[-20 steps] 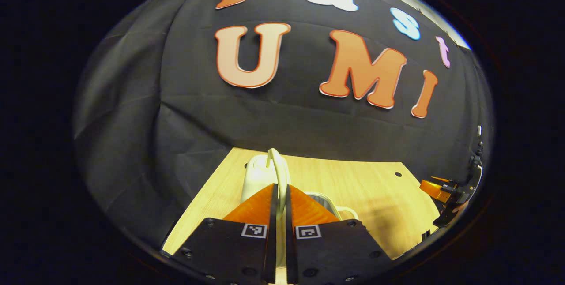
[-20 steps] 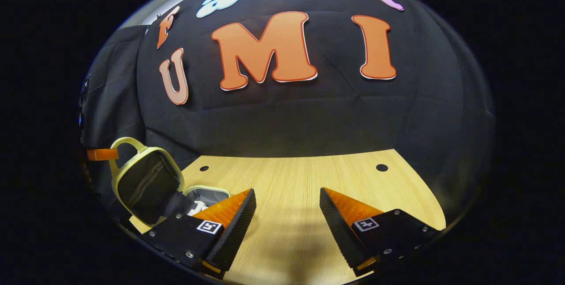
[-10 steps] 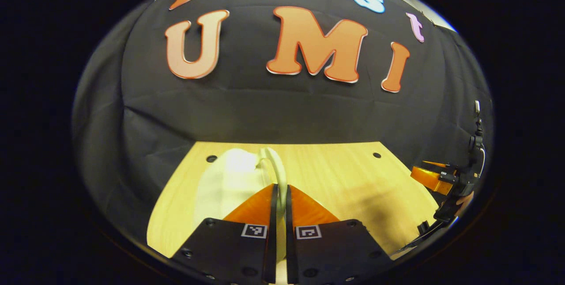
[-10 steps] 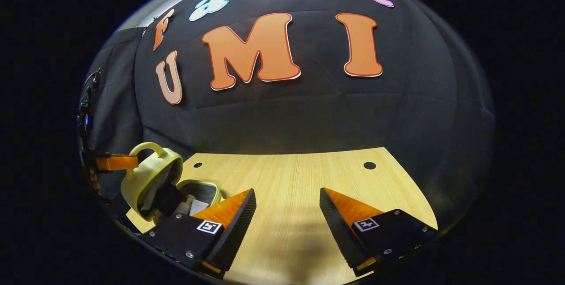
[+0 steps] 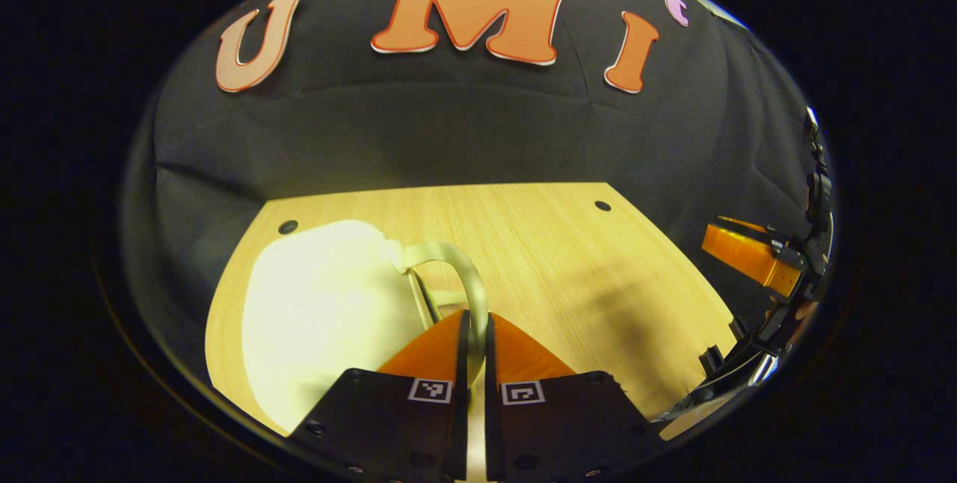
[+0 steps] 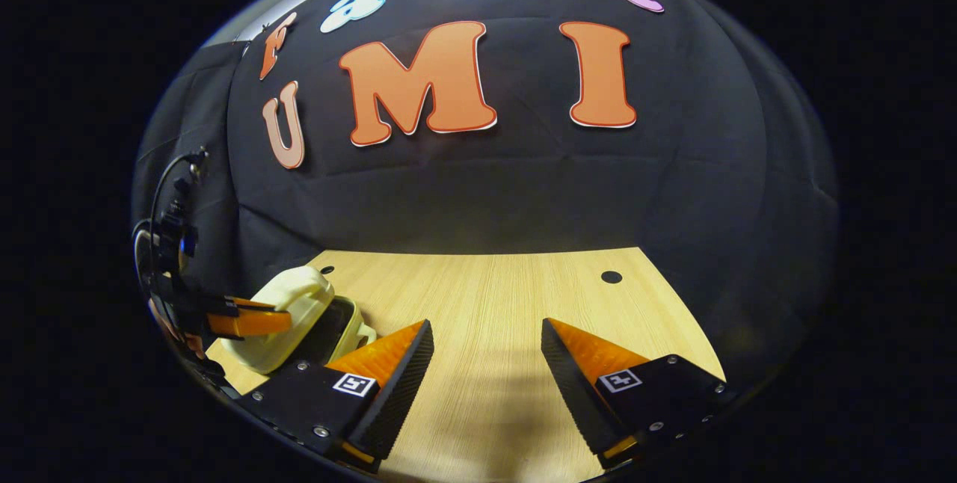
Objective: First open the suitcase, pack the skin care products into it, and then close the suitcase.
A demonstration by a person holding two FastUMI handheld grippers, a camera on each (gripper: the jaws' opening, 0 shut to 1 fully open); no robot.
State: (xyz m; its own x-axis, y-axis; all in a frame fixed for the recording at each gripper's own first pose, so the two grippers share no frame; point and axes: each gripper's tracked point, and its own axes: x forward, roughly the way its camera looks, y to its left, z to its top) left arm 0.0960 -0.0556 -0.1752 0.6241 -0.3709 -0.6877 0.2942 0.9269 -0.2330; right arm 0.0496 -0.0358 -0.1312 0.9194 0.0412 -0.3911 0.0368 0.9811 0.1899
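The pale yellow suitcase lid [image 5: 321, 311] lies almost flat at the lower left of the left gripper view. My left gripper [image 5: 472, 326] is shut on the lid's curved handle [image 5: 456, 266]. In the right gripper view the suitcase [image 6: 288, 311] sits at the table's left edge with its lid tilted low over the base, and a dark gap still shows on the near side. The left gripper [image 6: 250, 318] holds the lid there. My right gripper [image 6: 486, 348] hangs open over the bare table with nothing between its fingers. The suitcase's contents are hidden.
The light wooden table [image 6: 508, 296] has small round holes [image 6: 611, 277] near its back corners. The right gripper [image 5: 748, 255] appears at the far right of the left gripper view, off the table's edge. Black cloth walls close the back and sides.
The left gripper has swung the lid down by its handle, from standing upright to nearly flat over the base, hiding the inside. The right gripper has stayed open and almost still.
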